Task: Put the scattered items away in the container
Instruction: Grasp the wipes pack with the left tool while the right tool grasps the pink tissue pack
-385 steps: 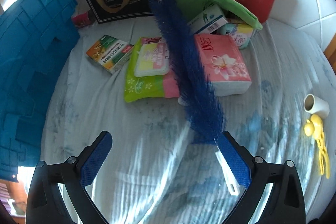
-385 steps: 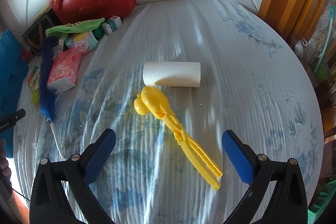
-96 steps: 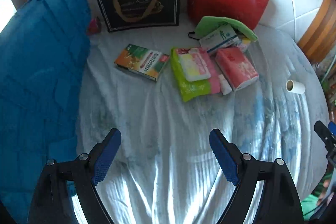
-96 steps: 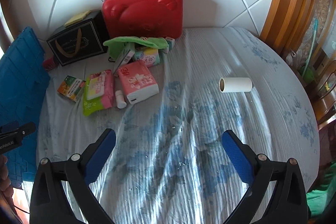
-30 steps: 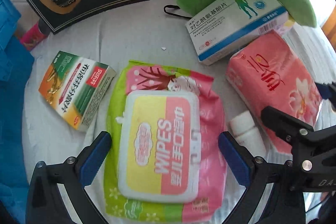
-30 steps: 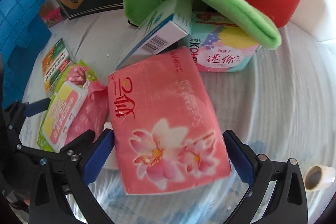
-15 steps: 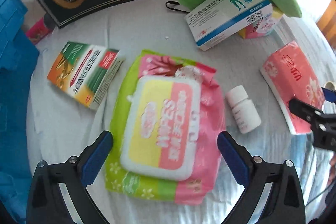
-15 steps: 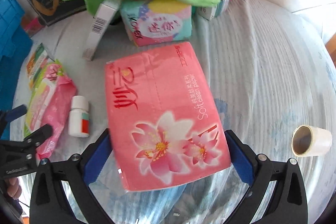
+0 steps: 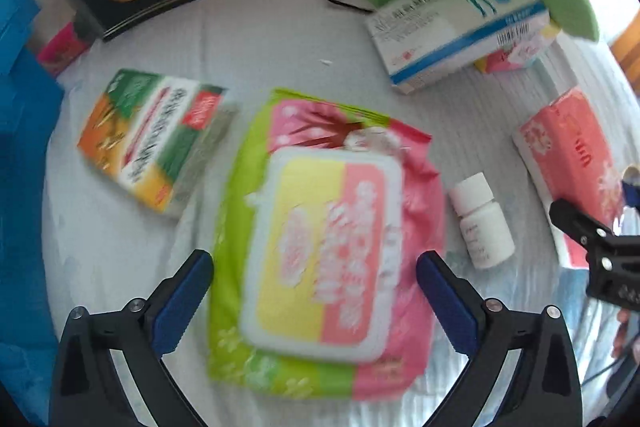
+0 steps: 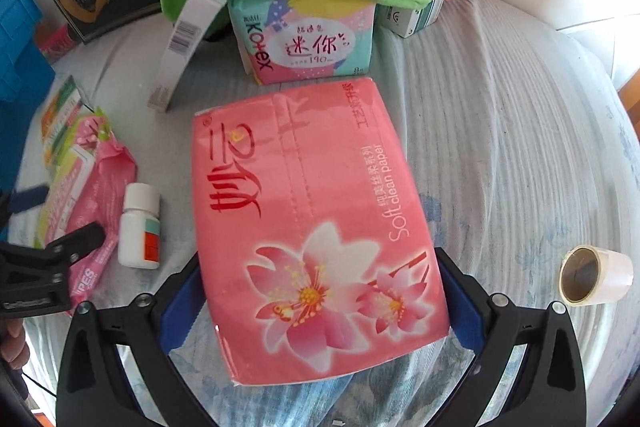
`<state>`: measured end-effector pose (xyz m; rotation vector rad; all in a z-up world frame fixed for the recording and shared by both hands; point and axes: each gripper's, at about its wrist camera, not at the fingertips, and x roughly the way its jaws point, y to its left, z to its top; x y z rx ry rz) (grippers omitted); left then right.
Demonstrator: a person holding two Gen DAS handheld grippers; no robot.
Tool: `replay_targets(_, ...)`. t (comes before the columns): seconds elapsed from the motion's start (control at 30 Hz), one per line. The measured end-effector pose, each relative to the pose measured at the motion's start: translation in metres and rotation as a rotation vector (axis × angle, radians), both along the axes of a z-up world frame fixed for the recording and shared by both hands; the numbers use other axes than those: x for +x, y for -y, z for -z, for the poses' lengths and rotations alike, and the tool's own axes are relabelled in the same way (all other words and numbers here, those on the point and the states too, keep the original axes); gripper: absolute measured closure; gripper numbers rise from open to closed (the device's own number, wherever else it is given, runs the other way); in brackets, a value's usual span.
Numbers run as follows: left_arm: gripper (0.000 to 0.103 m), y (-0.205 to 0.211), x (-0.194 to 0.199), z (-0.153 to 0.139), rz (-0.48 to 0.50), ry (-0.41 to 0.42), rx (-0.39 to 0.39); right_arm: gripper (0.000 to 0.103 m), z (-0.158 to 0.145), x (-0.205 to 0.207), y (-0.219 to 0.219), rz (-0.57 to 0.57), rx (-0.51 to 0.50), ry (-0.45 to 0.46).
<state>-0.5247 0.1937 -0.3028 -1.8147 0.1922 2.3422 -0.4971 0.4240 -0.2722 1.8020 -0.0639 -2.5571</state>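
The right gripper (image 10: 320,291) has its blue pads pressed on both sides of the pink tissue pack (image 10: 312,219), at the centre of its frame. The left gripper (image 9: 314,279) is wide apart, one finger at each side of the wet wipes pack (image 9: 320,247) at the centre of its frame, whether touching cannot be told. A white pill bottle (image 9: 482,223) lies just right of the wipes.
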Motion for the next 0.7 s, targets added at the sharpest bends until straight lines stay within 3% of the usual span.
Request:
replay_targets(0.13, 0.0, 0.007, -0.002, 0.011, -0.026, -0.003, 0.07, 0.0, 0.003, -0.003, -0.002, 0.008, -0.002, 0.011)
replay_targets(0.3, 0.0, -0.004, -0.003, 0.01, -0.022, -0.024, 0.042, 0.0, 0.003, -0.005, 0.0, 0.003, 0.012, 0.012)
replay_targets(0.47, 0.016, -0.004, 0.011, -0.002, -0.047, -0.06, 0.043, 0.0, 0.0, -0.007, -0.002, 0.01, 0.007, -0.004)
replay_targets(0.6, 0.021, -0.004, 0.022, -0.009, -0.07, -0.068, 0.049, 0.0, 0.0, -0.01, 0.003, -0.007, 0.033, -0.025)
replay_targets(0.7, 0.026, -0.005, 0.031, -0.016, -0.072, -0.081, 0.042, 0.009, 0.001, -0.01, 0.006, -0.014, 0.044, -0.031)
